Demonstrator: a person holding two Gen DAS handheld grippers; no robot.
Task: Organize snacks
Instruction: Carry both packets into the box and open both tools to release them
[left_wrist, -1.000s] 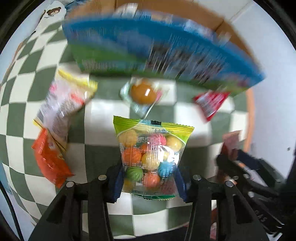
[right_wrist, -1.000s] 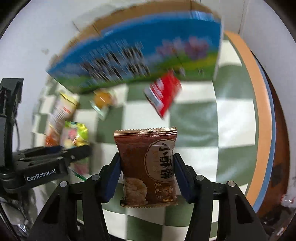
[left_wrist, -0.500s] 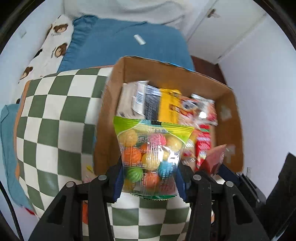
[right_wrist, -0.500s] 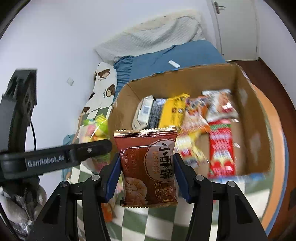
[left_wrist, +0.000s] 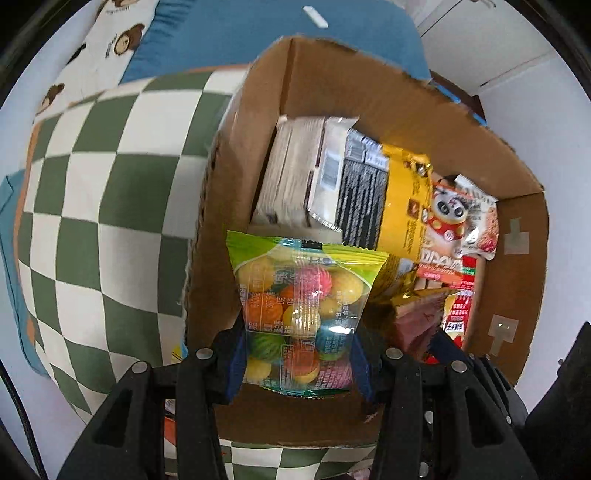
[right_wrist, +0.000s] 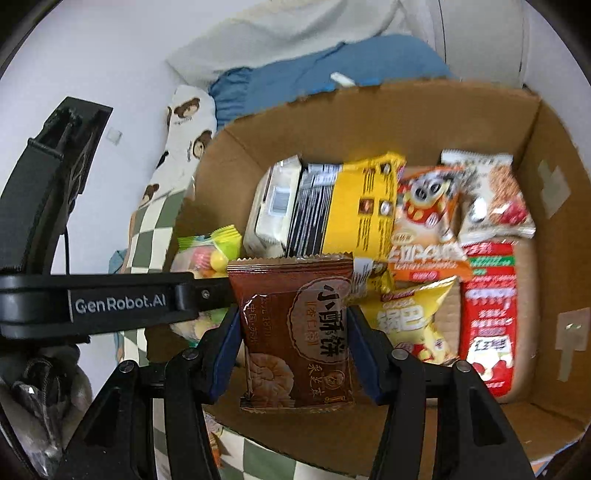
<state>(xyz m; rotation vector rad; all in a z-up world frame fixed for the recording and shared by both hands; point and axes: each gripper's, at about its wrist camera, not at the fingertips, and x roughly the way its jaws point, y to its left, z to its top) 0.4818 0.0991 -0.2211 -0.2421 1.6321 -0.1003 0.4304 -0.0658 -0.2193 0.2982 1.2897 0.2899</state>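
Left wrist view: my left tool (left_wrist: 297, 363) is clamped on the clear, green-topped bag of coloured candy balls (left_wrist: 301, 314), hanging over the brown cardboard box (left_wrist: 332, 96); light and lumpy, best gripped by its sides.

Right wrist view: my right tool (right_wrist: 293, 360) pinches the brown foil biscuit packet (right_wrist: 295, 332) above the box, probably brittle inside.
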